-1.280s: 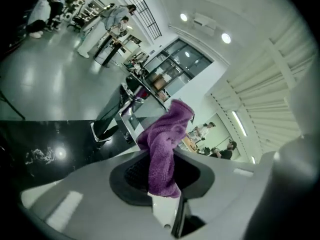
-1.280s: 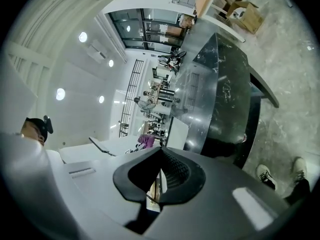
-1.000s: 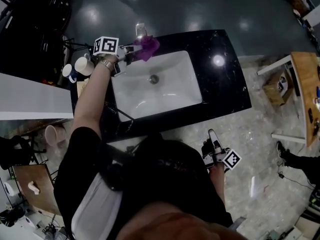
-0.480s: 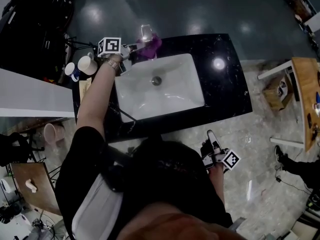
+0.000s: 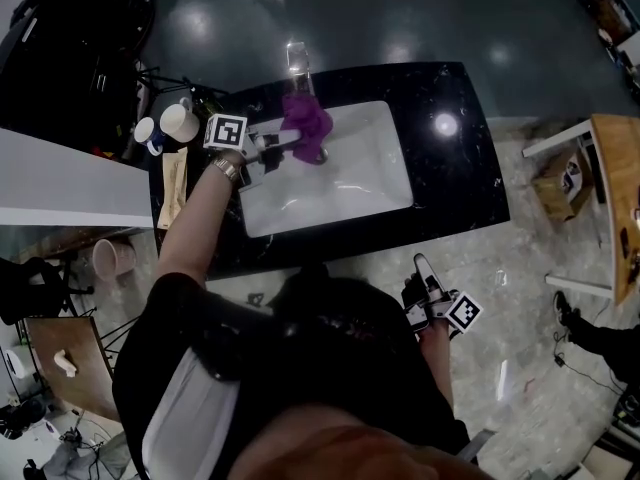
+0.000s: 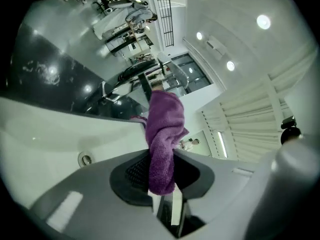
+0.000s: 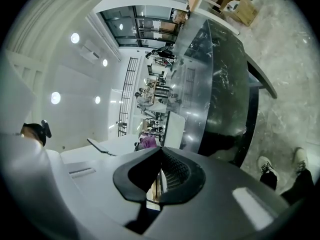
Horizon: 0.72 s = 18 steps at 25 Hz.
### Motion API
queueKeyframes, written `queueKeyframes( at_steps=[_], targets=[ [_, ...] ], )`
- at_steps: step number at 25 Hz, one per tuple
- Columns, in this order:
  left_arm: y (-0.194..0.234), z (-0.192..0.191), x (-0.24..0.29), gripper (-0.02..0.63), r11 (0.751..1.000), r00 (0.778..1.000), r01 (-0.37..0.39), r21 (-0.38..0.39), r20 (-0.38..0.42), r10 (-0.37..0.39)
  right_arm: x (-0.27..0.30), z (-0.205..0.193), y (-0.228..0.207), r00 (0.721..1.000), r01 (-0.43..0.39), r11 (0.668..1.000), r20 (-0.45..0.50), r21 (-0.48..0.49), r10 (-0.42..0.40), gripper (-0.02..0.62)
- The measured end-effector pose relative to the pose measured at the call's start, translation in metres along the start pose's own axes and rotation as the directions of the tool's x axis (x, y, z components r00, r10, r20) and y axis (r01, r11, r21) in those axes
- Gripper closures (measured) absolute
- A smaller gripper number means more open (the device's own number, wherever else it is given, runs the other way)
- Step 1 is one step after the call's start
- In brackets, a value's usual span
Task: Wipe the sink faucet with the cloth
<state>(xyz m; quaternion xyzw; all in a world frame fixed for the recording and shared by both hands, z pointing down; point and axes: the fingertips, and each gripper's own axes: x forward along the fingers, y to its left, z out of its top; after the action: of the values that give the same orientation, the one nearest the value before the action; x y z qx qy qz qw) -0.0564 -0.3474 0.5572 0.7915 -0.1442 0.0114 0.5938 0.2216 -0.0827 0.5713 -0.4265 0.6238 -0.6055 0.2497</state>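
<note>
1. the right gripper [image 5: 421,268] is low and to the right in the head view, by the person's side and well apart from the sink. its two fingers are pressed together with nothing between them.
2. the left gripper [image 5: 284,144] is near the top middle of the head view, over the upper left part of the white sink [image 5: 350,183]. its fingers [image 6: 131,176] pinch the purple cloth [image 5: 306,123].
3. in the left gripper view, the cloth's bottom end sits between the two fingers. the rest sticks out past the tips. it is a long bunch that runs up and down in the frame, and its top flops over a bit to the right.
4. the faucet [image 5: 296,58] is just above the cloth in the head view, at the sink's far edge. i cannot tell if the cloth touches it.
</note>
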Motion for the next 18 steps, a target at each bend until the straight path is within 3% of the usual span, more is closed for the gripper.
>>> queueKeyframes(
  at_steps=[3, 7, 13, 18],
  targets=[
    [0.030, 0.004, 0.003, 0.517, 0.998, 0.998, -0.068, 0.007, 0.016, 0.068, 0.000, 0.000, 0.000, 1.000, 0.009, 1.000, 0.006, 0.009, -0.009, 0.584],
    [0.056, 0.037, 0.007, 0.518, 0.989, 0.985, -0.144, -0.016, 0.098, 0.145, -0.003, 0.001, -0.003, 0.999, 0.021, 1.000, 0.032, 0.020, -0.022, 0.584],
    [0.077, 0.093, 0.008, 0.518, 0.988, 0.964, -0.118, -0.101, 0.225, 0.138, -0.007, 0.003, -0.013, 0.995, 0.064, 0.997, 0.072, 0.034, -0.066, 0.584],
    [0.083, 0.106, 0.018, 0.518, 0.992, 0.967, -0.080, -0.098, 0.235, 0.101, -0.008, 0.000, -0.018, 0.991, 0.087, 0.995, 0.093, 0.053, -0.092, 0.584]
  ],
)
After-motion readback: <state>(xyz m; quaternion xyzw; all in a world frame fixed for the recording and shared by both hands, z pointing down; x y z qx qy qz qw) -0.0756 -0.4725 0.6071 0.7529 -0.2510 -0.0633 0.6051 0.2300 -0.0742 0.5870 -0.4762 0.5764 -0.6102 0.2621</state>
